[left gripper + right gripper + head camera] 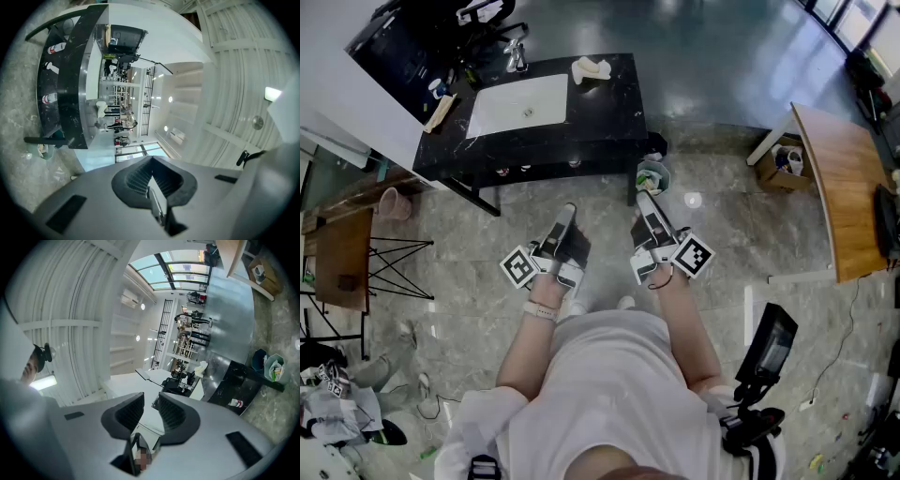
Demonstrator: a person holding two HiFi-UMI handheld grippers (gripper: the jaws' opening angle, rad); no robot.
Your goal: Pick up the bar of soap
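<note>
A black vanity counter (605, 103) with a white sink (517, 105) stands ahead of me. A tan, bar-shaped thing (441, 112), which looks like the soap, lies at its left end. A crumpled pale cloth (591, 67) lies at the counter's back right. Both grippers are held up in front of the person's chest, well short of the counter. My left gripper (567, 211) (151, 161) is shut, its pads meeting with nothing between them. My right gripper (643, 199) (151, 399) shows a narrow empty gap between its pads.
A green bin (653, 175) with rubbish stands at the counter's right front corner. Bottles (55, 48) lie on the shelf under the counter. A wooden table (839, 187) and a cardboard box (783, 161) are at the right, a wooden desk (342, 258) at the left.
</note>
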